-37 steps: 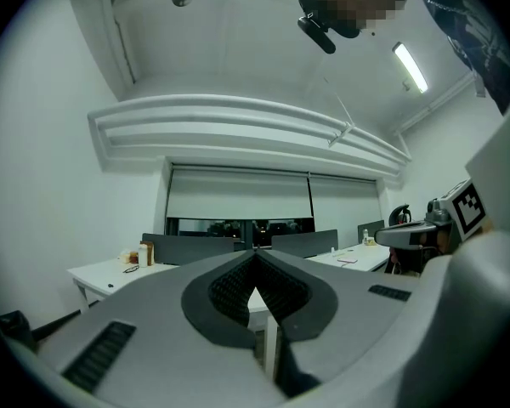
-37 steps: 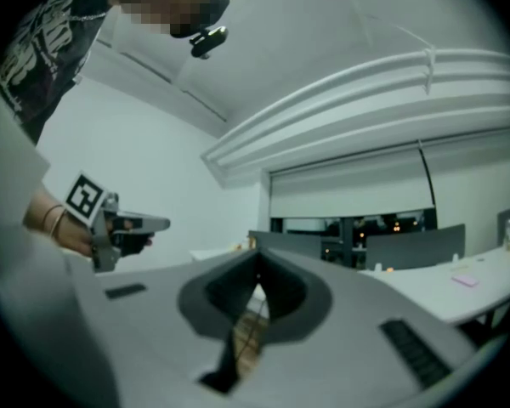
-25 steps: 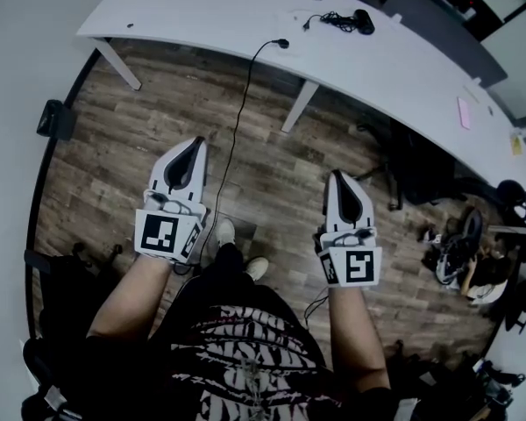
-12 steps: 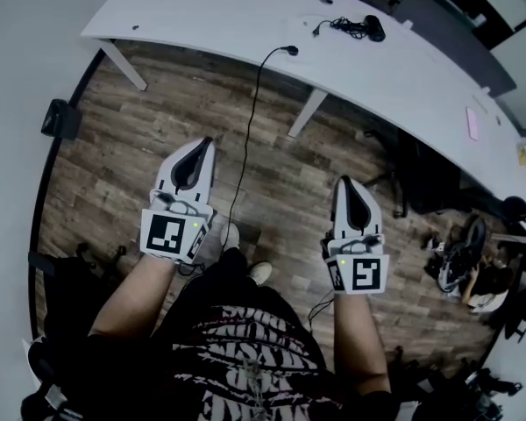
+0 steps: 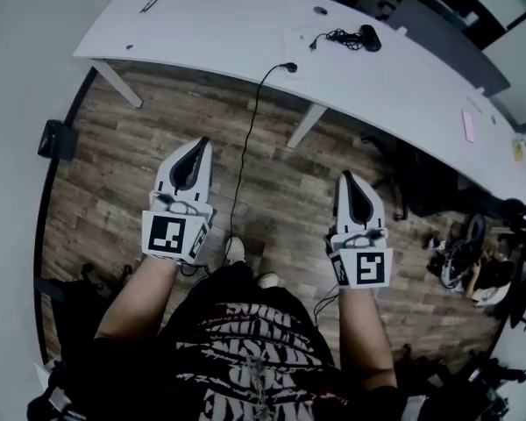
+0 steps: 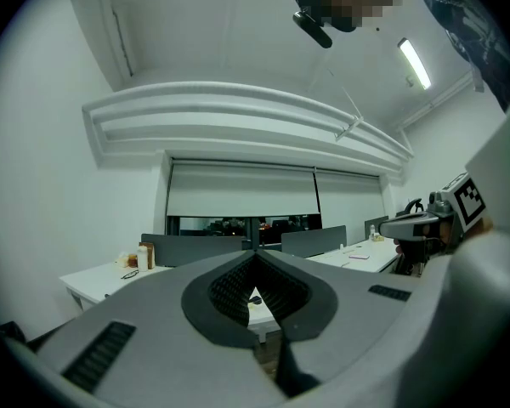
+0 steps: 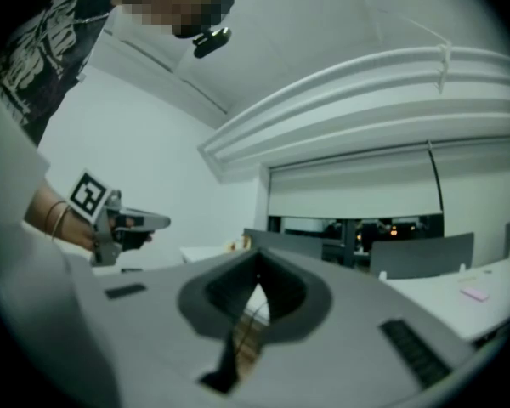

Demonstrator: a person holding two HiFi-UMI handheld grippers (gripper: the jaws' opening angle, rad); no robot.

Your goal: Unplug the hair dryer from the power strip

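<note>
Means nearing the black hair dryer on the long white counter, upper frame, then unclenching the empty left hand-held gripper and right hand-held gripper.

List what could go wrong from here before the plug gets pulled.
1. The thin black cable hangs from the long white table and runs across the wooden floor to the person's white shoe; a step may snag it.
2. The left hand-held gripper and right hand-held gripper are shut and empty; both must open before any grasp.
3. No power strip shows yet.
</note>
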